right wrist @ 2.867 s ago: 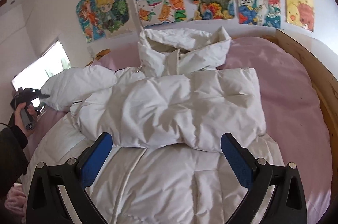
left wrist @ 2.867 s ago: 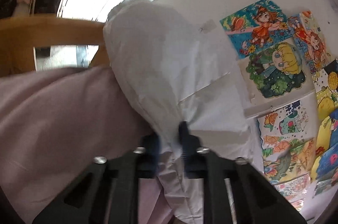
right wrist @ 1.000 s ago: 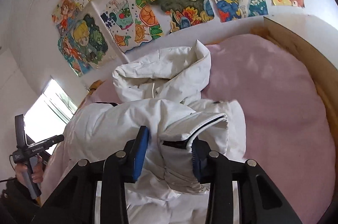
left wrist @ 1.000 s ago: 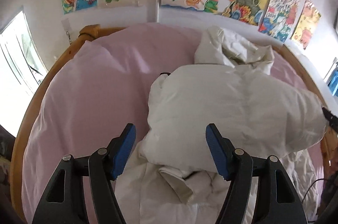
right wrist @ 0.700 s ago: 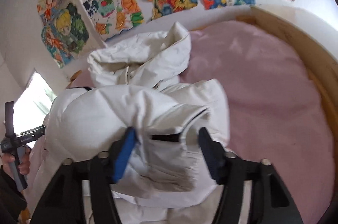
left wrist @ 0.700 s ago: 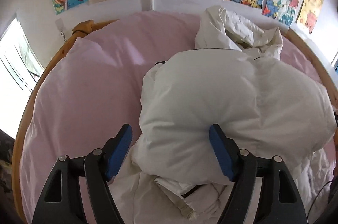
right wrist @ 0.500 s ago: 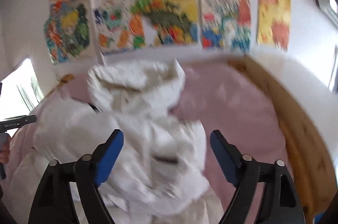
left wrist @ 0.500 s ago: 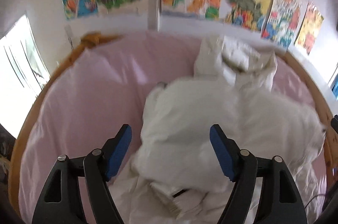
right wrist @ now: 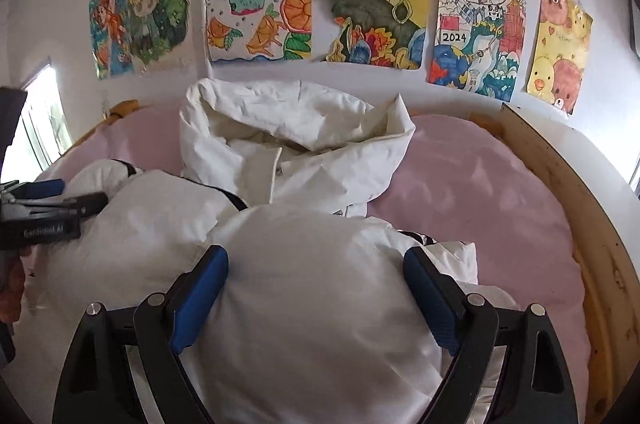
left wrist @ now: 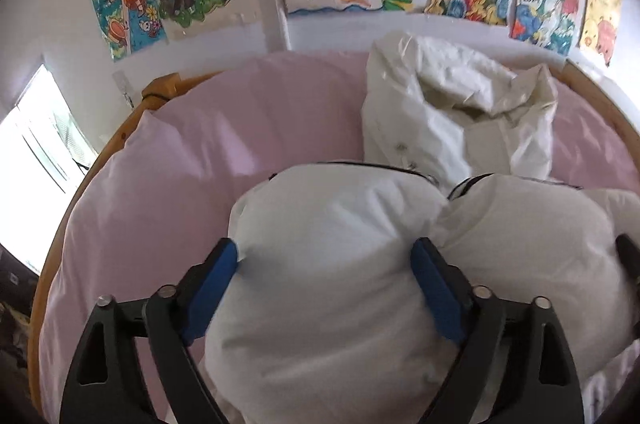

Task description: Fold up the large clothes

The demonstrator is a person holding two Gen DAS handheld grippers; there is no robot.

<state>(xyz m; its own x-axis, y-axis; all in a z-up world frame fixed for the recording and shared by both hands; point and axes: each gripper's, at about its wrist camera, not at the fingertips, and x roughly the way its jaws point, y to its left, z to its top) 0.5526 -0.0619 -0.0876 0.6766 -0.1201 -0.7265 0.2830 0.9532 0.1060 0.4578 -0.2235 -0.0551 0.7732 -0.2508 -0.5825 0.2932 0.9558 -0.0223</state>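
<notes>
Left view: the coat (left wrist: 340, 264) lies on the bed (left wrist: 168, 184), both sleeves folded in; the left gripper (left wrist: 324, 288) has just been opening, wide astride one sleeve. Right view: the right gripper (right wrist: 316, 296) has also just been opening, wide around the other sleeve; the hood (right wrist: 296, 132) and body seem unfolded yet.

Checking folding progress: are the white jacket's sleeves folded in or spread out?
Folded in: both sleeves lie across the jacket front.

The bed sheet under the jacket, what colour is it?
Pale pink bed sheet; the right wrist view shows it best.
</notes>
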